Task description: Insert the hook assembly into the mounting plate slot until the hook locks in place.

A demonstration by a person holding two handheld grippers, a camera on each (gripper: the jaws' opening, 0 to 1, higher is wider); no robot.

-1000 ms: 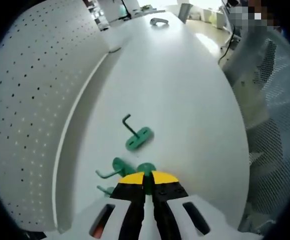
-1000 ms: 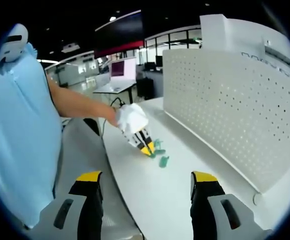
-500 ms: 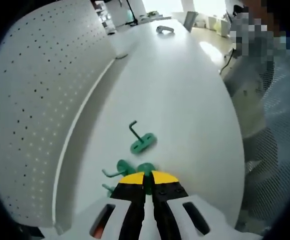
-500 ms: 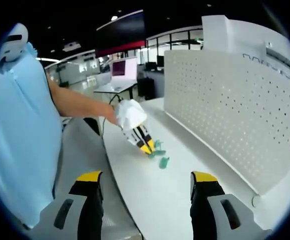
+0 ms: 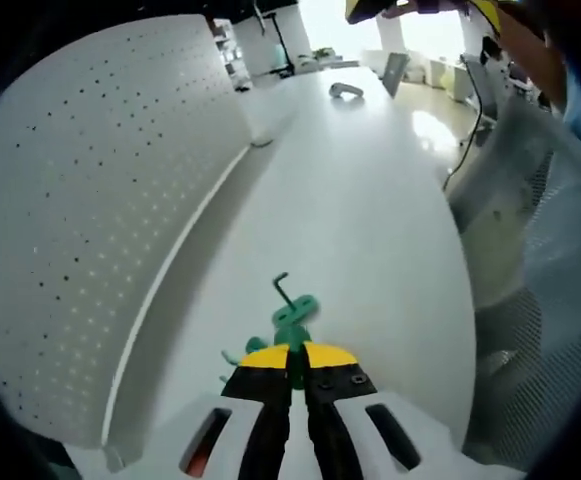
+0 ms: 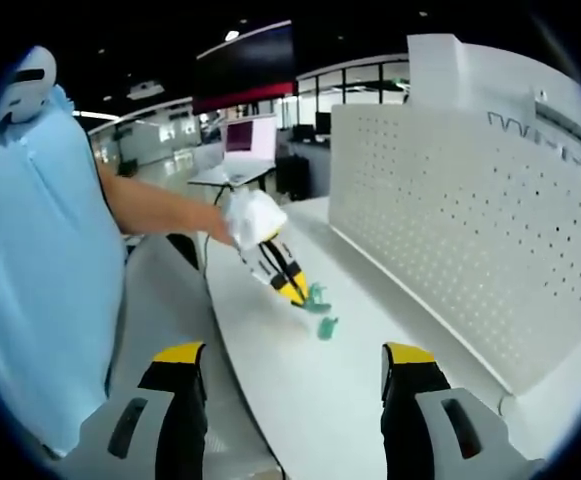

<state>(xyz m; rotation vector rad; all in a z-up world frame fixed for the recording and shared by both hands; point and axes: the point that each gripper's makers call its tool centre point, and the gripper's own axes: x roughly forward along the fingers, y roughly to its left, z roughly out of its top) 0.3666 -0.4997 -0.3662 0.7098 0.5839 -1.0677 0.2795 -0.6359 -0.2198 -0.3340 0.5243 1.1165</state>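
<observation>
Hook assembly (image 5: 292, 325), green, sits pinched in my left tool (image 5: 292, 352), jaws closed on it just above the tabletop (image 5: 370, 220); a second green hook (image 6: 327, 326) lies on the tabletop nearby. My right tool (image 6: 295, 365) hangs wide apart, holding nothing. The white perforated mounting plate (image 5: 90, 200) stands along the tabletop's edge. I judge I should lift, square the hook's base to a slot, then press steadily. No containers here.
</observation>
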